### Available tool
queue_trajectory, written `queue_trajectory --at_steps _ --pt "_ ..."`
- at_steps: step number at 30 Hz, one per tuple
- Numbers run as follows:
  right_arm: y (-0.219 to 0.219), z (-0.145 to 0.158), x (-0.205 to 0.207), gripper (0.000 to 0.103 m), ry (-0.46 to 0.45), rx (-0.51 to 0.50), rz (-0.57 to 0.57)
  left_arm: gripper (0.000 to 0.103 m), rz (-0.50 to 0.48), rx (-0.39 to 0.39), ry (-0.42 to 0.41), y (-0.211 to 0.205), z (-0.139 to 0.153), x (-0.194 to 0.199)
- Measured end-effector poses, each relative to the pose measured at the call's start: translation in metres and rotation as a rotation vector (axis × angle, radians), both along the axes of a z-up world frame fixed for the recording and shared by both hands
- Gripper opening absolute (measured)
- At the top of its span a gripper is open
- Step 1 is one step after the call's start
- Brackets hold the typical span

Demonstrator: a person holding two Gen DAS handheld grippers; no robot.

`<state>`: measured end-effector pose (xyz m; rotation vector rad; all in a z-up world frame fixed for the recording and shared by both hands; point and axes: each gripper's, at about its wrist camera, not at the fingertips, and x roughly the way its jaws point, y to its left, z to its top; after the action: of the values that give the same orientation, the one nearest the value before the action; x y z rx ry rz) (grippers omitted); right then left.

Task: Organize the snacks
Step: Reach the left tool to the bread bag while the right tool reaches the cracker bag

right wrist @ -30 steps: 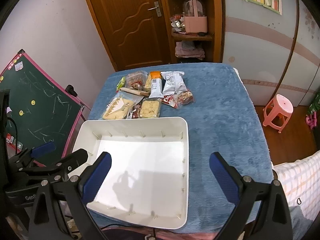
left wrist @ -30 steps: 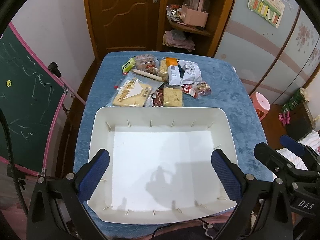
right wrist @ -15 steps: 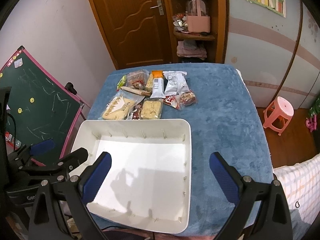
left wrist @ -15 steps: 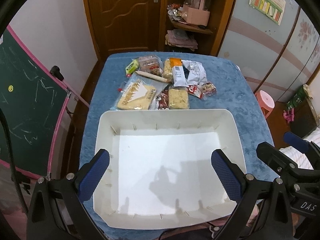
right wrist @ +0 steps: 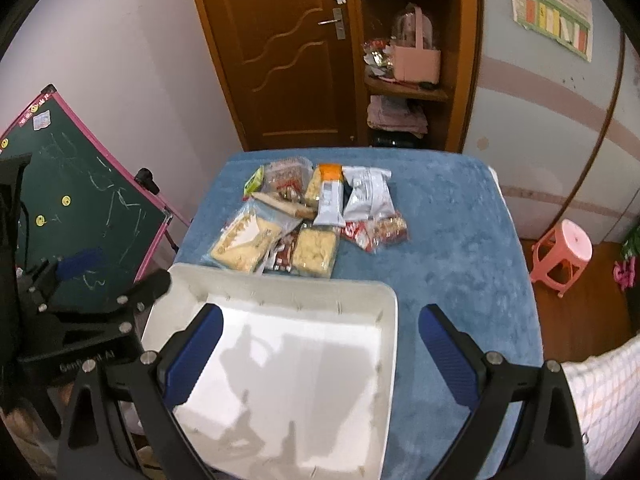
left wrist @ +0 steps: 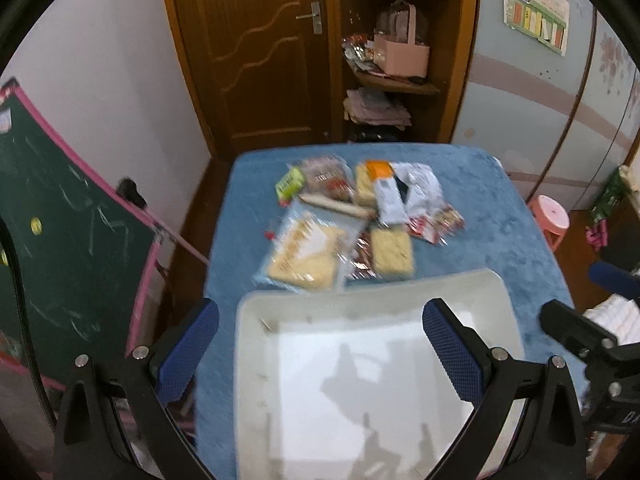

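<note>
Snack packets [right wrist: 304,220] clustered beyond empty white tray [right wrist: 360,300].

Both views have tilted up and advanced since 1.0 s ago. Left wrist view: white tray [left wrist: 360,308] now sits lower and right of centre, its near edge cut off by the frame; the left finger [left wrist: 188,350] of the left hand-held gripper [left wrist: 320,354] now lies off the tray, over the desk [left wrist: 500,216] edge. Snack pile [left wrist: 360,220] appears nearer and motion-blurred. Right wrist view: tray [right wrist: 360,292] lower in frame, snack pile [right wrist: 312,216] larger; more door and shelf visible.
</note>
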<state>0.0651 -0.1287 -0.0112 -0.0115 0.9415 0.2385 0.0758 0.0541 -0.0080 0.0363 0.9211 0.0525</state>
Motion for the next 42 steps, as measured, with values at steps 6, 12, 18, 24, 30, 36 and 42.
queue_trajectory --at_steps 6,12,18,24,30,36,42 --pt "0.011 0.002 0.051 0.099 0.013 -0.019 0.008 0.101 0.044 0.055 0.002 0.038 0.006 0.063" --pt "0.017 -0.027 0.12 0.099 0.107 -0.008 -0.026 0.101 0.071 -0.012 0.14 0.073 -0.033 0.132" --pt "0.035 -0.094 0.176 0.086 0.27 -0.013 -0.03 0.101 0.011 -0.049 0.356 0.074 -0.111 0.176" --pt "0.045 -0.161 0.204 0.081 0.446 0.011 -0.063 0.101 -0.006 -0.066 0.482 0.07 -0.166 0.189" --pt "0.046 -0.195 0.223 0.08 0.538 0.058 -0.095 0.101 -0.035 -0.065 0.51 0.064 -0.181 0.193" --pt "0.052 -0.217 0.232 0.08 0.621 0.093 -0.088 0.101 -0.075 -0.031 0.523 0.043 -0.188 0.198" --pt "0.057 -0.225 0.236 0.06 0.632 0.022 -0.069 0.101 -0.058 -0.019 0.556 0.031 -0.199 0.207"
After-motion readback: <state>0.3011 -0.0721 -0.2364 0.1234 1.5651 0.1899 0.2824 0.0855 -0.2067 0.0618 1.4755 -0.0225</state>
